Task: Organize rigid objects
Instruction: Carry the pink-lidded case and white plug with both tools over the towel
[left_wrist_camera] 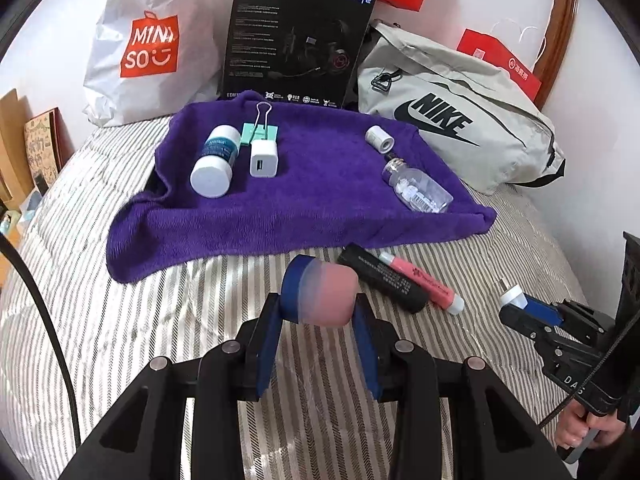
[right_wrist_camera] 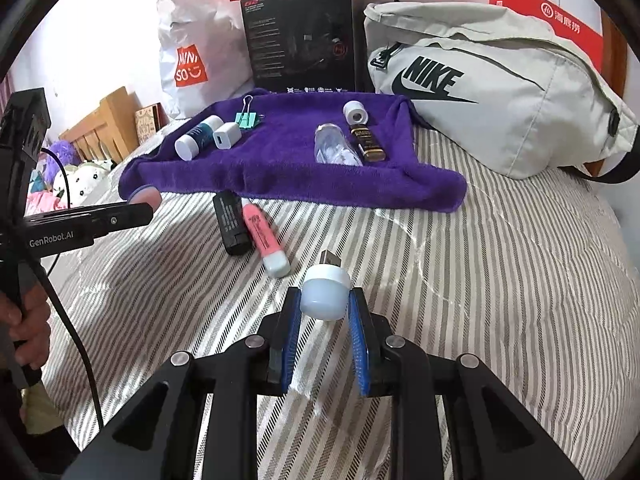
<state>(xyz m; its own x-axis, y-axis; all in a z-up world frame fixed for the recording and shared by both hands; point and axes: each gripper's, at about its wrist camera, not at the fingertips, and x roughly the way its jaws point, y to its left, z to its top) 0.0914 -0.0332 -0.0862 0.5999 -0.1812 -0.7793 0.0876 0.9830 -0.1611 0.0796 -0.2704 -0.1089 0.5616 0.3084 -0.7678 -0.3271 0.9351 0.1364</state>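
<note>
My left gripper [left_wrist_camera: 318, 300] is shut on a blue-and-pink cylinder [left_wrist_camera: 320, 294], held above the striped bed just in front of the purple towel [left_wrist_camera: 320, 208]. My right gripper [right_wrist_camera: 325, 304] is shut on a small white USB light [right_wrist_camera: 325, 294], with its plug pointing forward. On the towel lie a white bottle [left_wrist_camera: 214, 160], a white charger cube [left_wrist_camera: 263, 159], a teal binder clip [left_wrist_camera: 259, 130], a white roll [left_wrist_camera: 379, 139] and a clear bottle [left_wrist_camera: 416, 188]. A black tube [left_wrist_camera: 382, 278] and a pink tube [left_wrist_camera: 420, 282] lie on the bed.
A Miniso bag [left_wrist_camera: 148, 44], a black Hecate box [left_wrist_camera: 300, 40] and a grey Nike bag [left_wrist_camera: 460, 120] stand behind the towel. A small brown-and-gold bottle [right_wrist_camera: 367, 144] lies on the towel's right side. Plush toys [right_wrist_camera: 80, 178] lie off the bed's left edge.
</note>
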